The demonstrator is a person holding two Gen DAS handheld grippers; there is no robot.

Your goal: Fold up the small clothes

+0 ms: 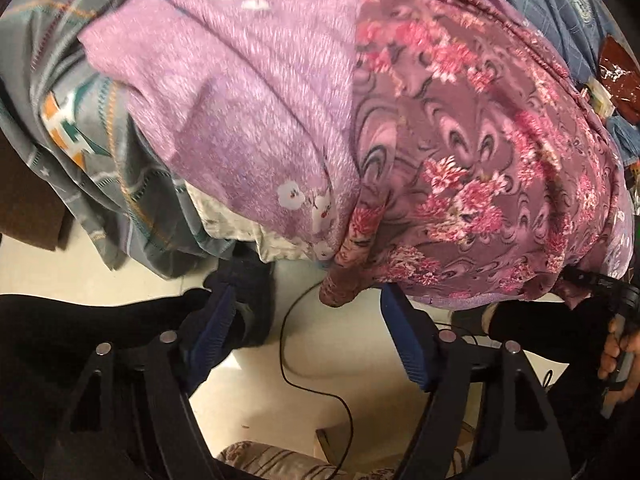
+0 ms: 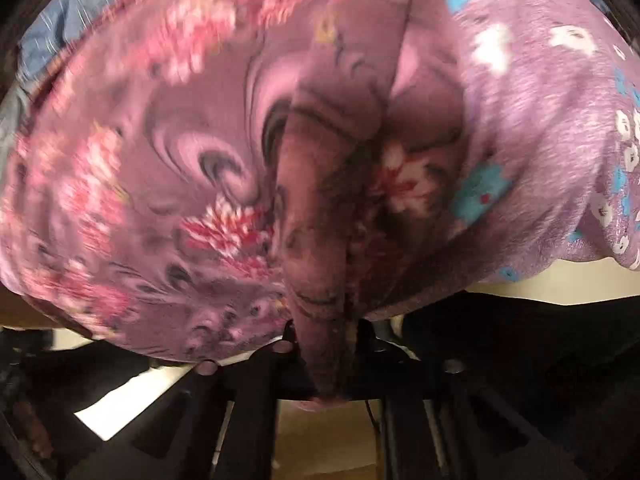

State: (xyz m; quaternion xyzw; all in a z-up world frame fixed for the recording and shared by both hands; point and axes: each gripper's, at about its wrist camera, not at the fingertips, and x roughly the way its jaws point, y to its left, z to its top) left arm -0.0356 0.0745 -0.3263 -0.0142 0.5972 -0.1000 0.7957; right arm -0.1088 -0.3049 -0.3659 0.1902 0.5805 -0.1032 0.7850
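A mauve floral garment (image 1: 472,168) with pink flowers hangs over the edge of the bed, partly over a fuzzy lilac garment (image 1: 248,100) with small white prints. My left gripper (image 1: 306,344) is open and empty, its blue pads (image 1: 404,340) just below the floral garment's lower corner. In the right wrist view my right gripper (image 2: 326,344) is shut on a bunched fold of the floral garment (image 2: 320,240), which fills most of the view; the lilac garment (image 2: 540,120) lies to its right. The right fingers are mostly hidden by cloth.
A grey patterned bedsheet (image 1: 100,140) hangs at the left, a blue quilt (image 1: 552,4) at the top right. A black cable (image 1: 288,360) runs over the pale floor below. A hand holding the other gripper's handle (image 1: 618,356) is at the right edge.
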